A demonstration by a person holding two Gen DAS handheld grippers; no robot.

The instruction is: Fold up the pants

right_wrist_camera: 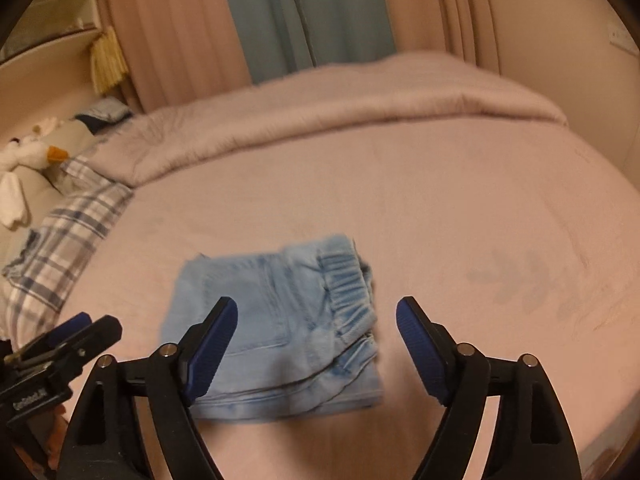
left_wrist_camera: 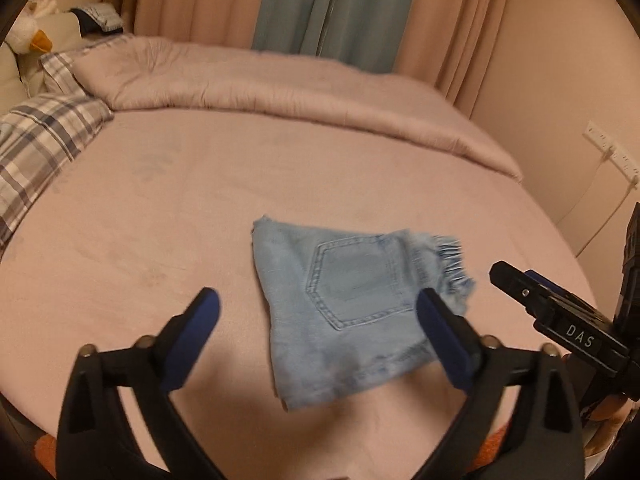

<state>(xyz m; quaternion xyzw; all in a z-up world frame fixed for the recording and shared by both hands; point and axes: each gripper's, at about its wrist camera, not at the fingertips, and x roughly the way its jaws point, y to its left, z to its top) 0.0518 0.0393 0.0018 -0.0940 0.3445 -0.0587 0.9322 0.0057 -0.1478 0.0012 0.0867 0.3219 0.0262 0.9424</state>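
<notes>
The light blue denim pants [left_wrist_camera: 344, 304] lie folded into a small square on the pink bed sheet [left_wrist_camera: 160, 220], back pocket up and elastic waistband to the right. They also show in the right wrist view [right_wrist_camera: 280, 328]. My left gripper [left_wrist_camera: 318, 316] is open and empty, hovering just above the near side of the pants. My right gripper [right_wrist_camera: 316, 320] is open and empty, held over the folded pants. The right gripper's tip shows at the right edge of the left wrist view [left_wrist_camera: 532, 296]. The left gripper shows at the lower left of the right wrist view [right_wrist_camera: 72, 340].
A rolled pink duvet [left_wrist_camera: 280, 80] lies along the far side of the bed. Plaid pillows [left_wrist_camera: 36, 148] and a plush goose [left_wrist_camera: 28, 36] are at the far left. Curtains [left_wrist_camera: 328, 4] hang behind. A wall socket and cable [left_wrist_camera: 608, 152] are at right.
</notes>
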